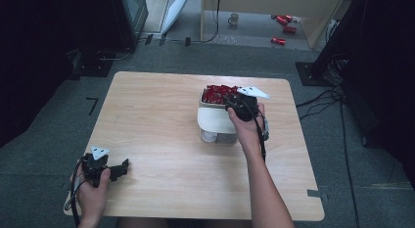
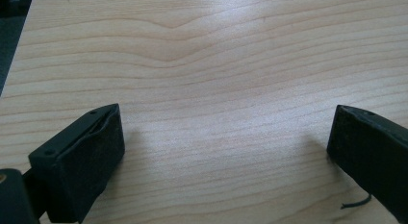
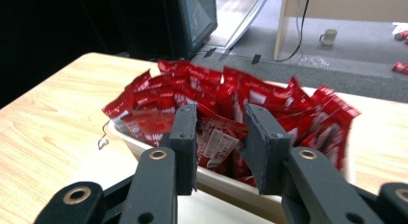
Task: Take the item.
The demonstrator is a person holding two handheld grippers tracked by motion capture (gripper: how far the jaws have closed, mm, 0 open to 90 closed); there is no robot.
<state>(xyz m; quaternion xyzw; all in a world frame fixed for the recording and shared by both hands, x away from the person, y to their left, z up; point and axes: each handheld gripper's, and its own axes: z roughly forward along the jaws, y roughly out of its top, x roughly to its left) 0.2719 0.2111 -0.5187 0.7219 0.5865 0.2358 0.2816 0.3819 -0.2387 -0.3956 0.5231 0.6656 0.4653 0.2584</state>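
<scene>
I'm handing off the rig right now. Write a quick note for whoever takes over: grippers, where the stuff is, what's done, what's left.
Right gripper: jaws partly open at the near rim of the white tray, either side of a red packet; a grip is not certain.
Left gripper: open, idle over the bare table near its front left corner.
The tray sits right of the table's centre, heaped with red packets, with a white lid in front of it.
Done: no packet lies out on the table.
Left: probably close on the packet and lift it.

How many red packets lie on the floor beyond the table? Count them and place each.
3, all in the high view: two red packets close together at the far right, and one nearer the table. Others may be hidden.
</scene>
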